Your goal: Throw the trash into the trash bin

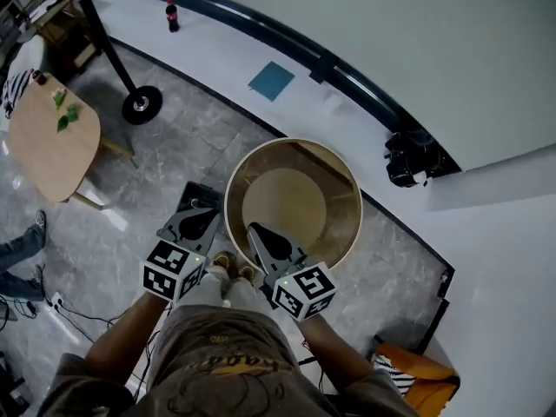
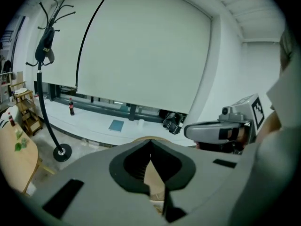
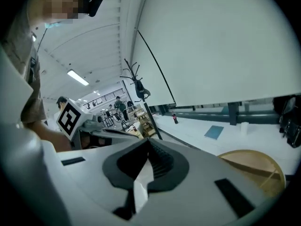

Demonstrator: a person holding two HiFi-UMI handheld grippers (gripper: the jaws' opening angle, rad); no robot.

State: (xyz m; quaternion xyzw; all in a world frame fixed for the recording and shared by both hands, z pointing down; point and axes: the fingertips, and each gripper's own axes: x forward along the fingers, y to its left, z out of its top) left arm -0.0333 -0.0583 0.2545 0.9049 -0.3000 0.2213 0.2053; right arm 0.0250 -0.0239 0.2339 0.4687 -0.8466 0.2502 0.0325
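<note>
The trash bin (image 1: 347,200) is a round, light wooden drum standing open on the grey floor just in front of the person; its inside shows only a tan bottom. My left gripper (image 1: 203,210) hovers beside the bin's left rim, and its jaws meet at the tips (image 2: 150,141) with nothing seen between them. The right gripper (image 1: 254,229) is over the bin's near rim. Its jaws also touch at the tips (image 3: 149,141), shut, with no trash visible in them. From the right gripper view the bin (image 3: 256,166) lies low at the right. No loose trash shows in any view.
A coat stand's round base (image 1: 142,104) and a small wooden table (image 1: 50,137) stand to the left. A white ledge along the wall carries a cola bottle (image 1: 172,15), a blue sheet (image 1: 271,80) and a black object (image 1: 412,158). An orange bag (image 1: 419,373) lies at lower right.
</note>
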